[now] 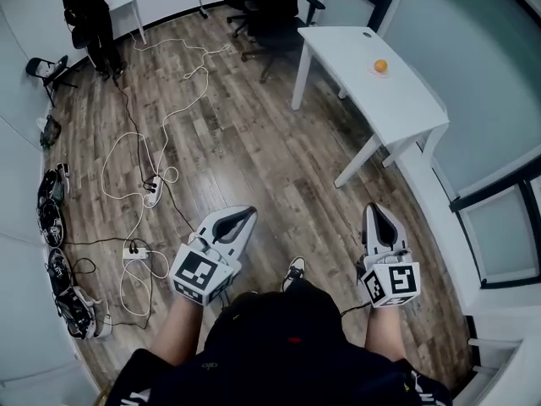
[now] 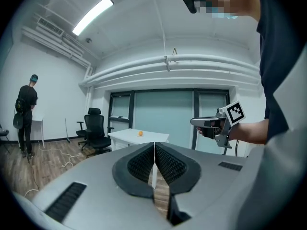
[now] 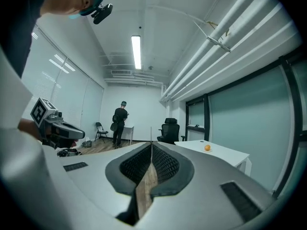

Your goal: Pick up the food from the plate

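Observation:
A small orange food item lies on a pale plate on the white table at the far right of the room. It shows far off in the left gripper view and in the right gripper view. My left gripper and right gripper are held low in front of my body, well short of the table. The jaws of both are shut with nothing between them, as seen in the left gripper view and the right gripper view.
White cables and power strips trail over the wood floor on the left. Black office chairs stand behind the table. A person in black stands by a small white desk at the far left. Gear lines the left wall.

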Tool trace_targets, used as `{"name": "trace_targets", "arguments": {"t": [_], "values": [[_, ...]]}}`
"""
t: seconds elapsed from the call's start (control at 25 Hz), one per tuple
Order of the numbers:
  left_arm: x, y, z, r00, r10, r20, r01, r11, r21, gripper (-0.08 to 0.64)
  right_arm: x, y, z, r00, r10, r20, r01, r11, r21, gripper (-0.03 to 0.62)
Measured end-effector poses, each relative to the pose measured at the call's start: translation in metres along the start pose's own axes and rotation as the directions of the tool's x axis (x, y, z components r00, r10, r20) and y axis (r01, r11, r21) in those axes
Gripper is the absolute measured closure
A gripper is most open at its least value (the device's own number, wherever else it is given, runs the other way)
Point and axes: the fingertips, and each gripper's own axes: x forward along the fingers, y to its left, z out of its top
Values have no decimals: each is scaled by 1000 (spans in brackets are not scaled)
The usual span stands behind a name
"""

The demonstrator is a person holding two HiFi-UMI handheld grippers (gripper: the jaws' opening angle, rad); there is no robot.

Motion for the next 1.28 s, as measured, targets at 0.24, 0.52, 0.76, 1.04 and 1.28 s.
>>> {"name": "trace_targets", "arguments": {"t": [0.24,0.52,0.76,1.04,1.28], "values": [[70,6,29,1000,-15,1,15,999,38,537,36,-63,3,1000,-9,15,9,1000,19,568],[159,1,53,999,-41,-12,42,998,57,537,61,-149,-4,999,-33,10,32,998,62,568],[239,-25,64,997,-68,-37,71,993,93,537,78,-227,-10,1000,-28,9,27,996,86,568],[280,-18,53,991,-118,-66,120,992,34,537,106,-256,-36,999,-27,-29,31,988,154,568],[315,15,50,988,-138,-64,138,990,2,537,148,-265,-38,998,-19,-55,25,993,117,568]]}}
